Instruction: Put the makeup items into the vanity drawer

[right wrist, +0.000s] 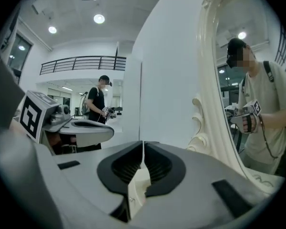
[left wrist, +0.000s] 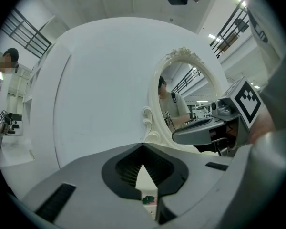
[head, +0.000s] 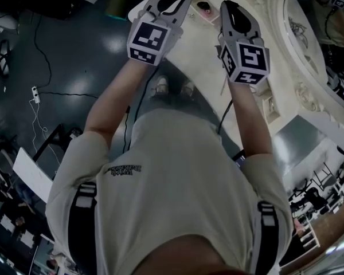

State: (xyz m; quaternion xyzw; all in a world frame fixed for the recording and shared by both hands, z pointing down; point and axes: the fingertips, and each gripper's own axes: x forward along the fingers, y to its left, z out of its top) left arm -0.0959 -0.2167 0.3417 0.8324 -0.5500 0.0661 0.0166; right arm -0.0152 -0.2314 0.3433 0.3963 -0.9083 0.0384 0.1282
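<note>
Grey left fingers [left wrist: 93, 187] and right fingers [right wrist: 186, 175] are both pinched together on nothing, facing the mirror [right wrist: 207, 80]. A pink makeup item [head: 204, 7] lies on the white surface [head: 198, 47] below, between them. Coming down clenched would likely knock it aside rather than grasp it.

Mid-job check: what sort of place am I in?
Probably an open recording hall, not a home: the ornate vanity mirror shares it with a floor power strip, a balcony railing and another person.
</note>
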